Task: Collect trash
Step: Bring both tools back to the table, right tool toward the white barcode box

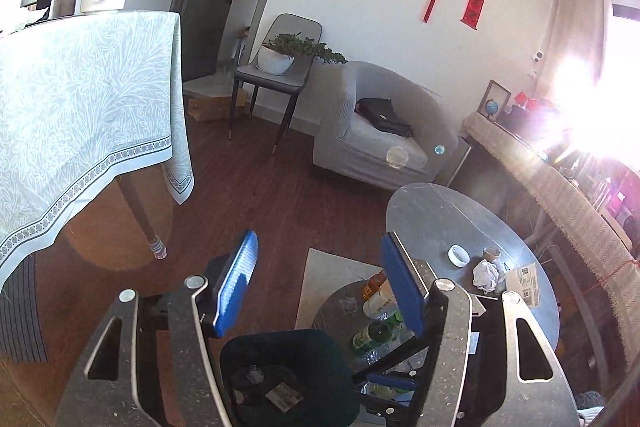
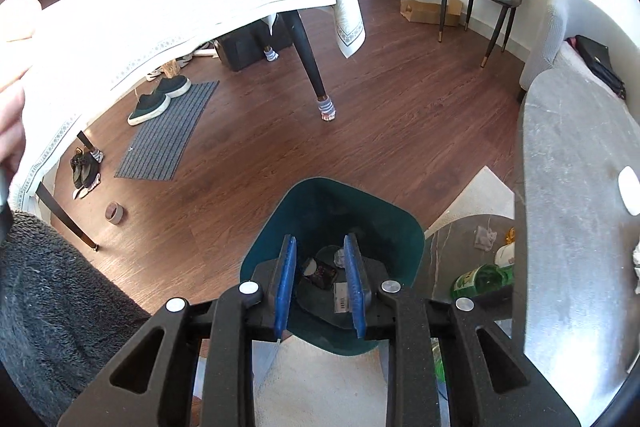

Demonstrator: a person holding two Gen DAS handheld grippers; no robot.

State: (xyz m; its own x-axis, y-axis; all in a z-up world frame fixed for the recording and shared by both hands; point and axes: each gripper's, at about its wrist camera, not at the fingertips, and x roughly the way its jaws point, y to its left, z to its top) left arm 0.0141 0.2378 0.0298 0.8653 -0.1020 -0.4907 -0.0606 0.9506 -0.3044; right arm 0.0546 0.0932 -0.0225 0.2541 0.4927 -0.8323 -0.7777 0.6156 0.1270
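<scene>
The right tool hangs over the dark green bin with its 2 blue pads a narrow gap apart and nothing between them; scraps already lie on the bin floor below. The left tool stands wide and empty, above and just beside the same bin, pointing across the room.

The trash not yet collected sits on 2 levels. On the round grey tabletop lie a crumpled tissue, a cardboard tube, a white tape ring and a printed cardboard piece. On the lower shelf beside the bin lie several bottles, among them a green glass bottle.

Risks, as I judge them: the narrow right tool would have to widen before any bottle fits, or it will push one along the shelf. Glass lying on its side could roll or slip from the smooth pads and break on the wooden floor. The tissue is soft, so a shallow pinch may tear off only part. Strong glare from the window washes out the far tabletop edge in the left view, making small pieces there easy to miss.
</scene>
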